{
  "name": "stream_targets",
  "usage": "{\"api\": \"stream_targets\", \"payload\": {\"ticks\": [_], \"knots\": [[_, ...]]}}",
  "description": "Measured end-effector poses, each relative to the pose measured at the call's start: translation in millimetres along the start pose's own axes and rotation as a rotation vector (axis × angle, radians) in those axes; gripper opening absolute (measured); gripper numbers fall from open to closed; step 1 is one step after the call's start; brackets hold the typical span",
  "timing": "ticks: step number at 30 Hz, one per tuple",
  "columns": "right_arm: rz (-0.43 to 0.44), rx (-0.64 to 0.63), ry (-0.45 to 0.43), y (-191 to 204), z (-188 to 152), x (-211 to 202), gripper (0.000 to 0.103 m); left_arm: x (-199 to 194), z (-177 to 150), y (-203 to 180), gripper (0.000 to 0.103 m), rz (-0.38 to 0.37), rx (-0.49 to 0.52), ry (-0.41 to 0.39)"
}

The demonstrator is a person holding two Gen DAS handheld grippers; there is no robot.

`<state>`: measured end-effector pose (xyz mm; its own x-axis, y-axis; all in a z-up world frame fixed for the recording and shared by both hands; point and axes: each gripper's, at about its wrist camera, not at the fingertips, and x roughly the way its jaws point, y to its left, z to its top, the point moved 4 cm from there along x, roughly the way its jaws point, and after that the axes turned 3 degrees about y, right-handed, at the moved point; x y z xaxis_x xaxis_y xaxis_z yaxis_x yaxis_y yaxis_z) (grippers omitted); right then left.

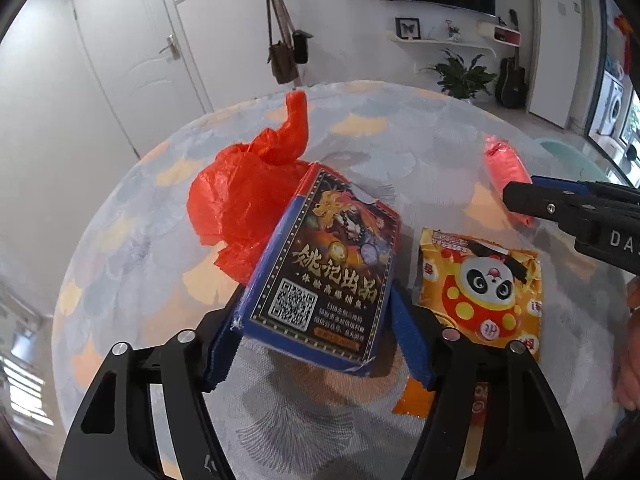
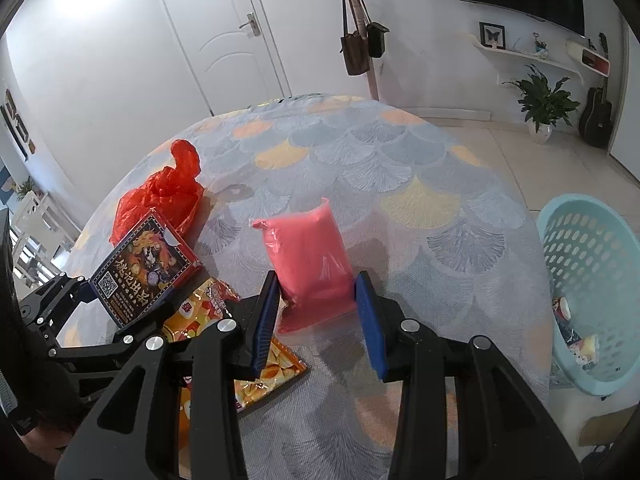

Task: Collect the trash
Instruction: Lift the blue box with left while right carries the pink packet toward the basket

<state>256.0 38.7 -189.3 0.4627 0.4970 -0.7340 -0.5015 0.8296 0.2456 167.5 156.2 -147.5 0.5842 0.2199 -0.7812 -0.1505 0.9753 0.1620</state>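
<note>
your left tool [image 1: 316, 312] is gripping a card box [image 1: 320, 272] between its blue pads, holding it lifted off the surface [image 1: 360, 132] and tilted. just past the box, a crumpled red bag [image 1: 244, 196] is lying on the surface. to the right of the left tool, a yellow snack wrapper [image 1: 480, 284] with a panda print is lying flat, partly under the right-hand finger.

your right tool [image 2: 316, 316] is standing spread, its two pads flanking the near end of a pink pouch [image 2: 308, 256]; whether they are touching the pouch you cannot tell from these views, and it is resting on the surface. to the left of the right tool sit the wrapper [image 2: 240, 360] and the held box [image 2: 148, 268], with the bag [image 2: 160, 196] beyond. to its right, off the surface edge, a teal basket [image 2: 592, 264] is standing with some packaging inside.
</note>
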Motion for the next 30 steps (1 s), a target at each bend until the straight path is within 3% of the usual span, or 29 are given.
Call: {"api": "stream_targets", "payload": {"ticks": [5, 10, 19, 30], "knots": [[-0.022, -0.011, -0.031, -2, 0, -16, 0.036, -30, 3, 13, 0.060, -0.146, -0.124, -0.097], [-0.037, -0.015, -0.085, -5, 11, -40, 0.036, -55, 16, 8, 0.058, -0.152, -0.143, -0.169], [-0.076, 0.000, -0.160, -23, 18, -78, 0.035, -81, 45, -23, 0.057, -0.260, -0.162, -0.258], [-0.176, 0.090, -0.262, -93, 30, -130, 0.035, -109, 114, -103, 0.057, -0.228, -0.033, -0.382]]}}
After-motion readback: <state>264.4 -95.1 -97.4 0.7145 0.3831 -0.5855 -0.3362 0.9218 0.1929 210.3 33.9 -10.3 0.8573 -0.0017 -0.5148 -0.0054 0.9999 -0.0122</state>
